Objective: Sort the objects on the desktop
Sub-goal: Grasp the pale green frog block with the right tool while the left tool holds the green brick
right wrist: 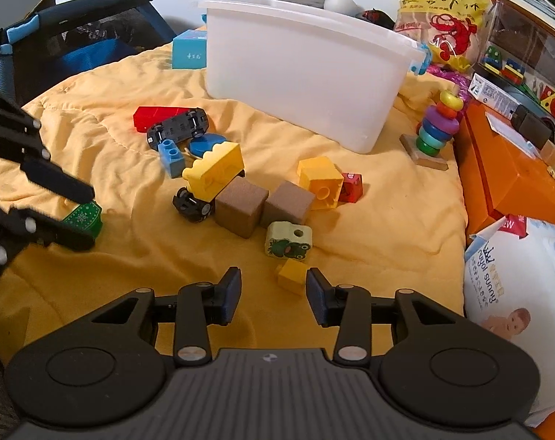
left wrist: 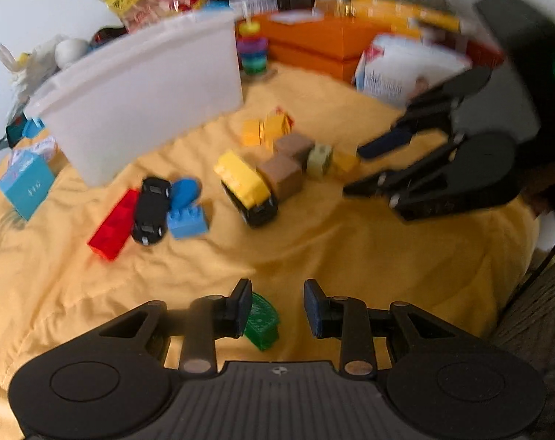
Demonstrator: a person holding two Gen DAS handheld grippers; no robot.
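left gripper (left wrist: pixel 276 306) low over yellow cloth (left wrist: pixel 350 242), jaws spread, nothing pinched; green block (left wrist: pixel 262 324) lies on the cloth beside its left pad, contact unclear. right gripper (right wrist: pixel 272 293) jaws spread, empty, small yellow cube (right wrist: pixel 294 275) on the cloth just ahead of the gap, nearer the right pad. white bin (right wrist: pixel 303 69) stands at far edge of cloth, rim open on top. toy pile mid-cloth: 2 brown cubes (right wrist: pixel 240 211), yellow truck (right wrist: pixel 211 179), frog block (right wrist: pixel 288 244), black car (right wrist: pixel 178 126), red brick (right wrist: pixel 154 115), blue brick (right wrist: pixel 171 157). bare cloth between pile and both grippers. right side hemmed by orange box (right wrist: pixel 504 179) and wipes pack (right wrist: pixel 519 293); ring stacker (right wrist: pixel 437 128) beside the bin's right corner.
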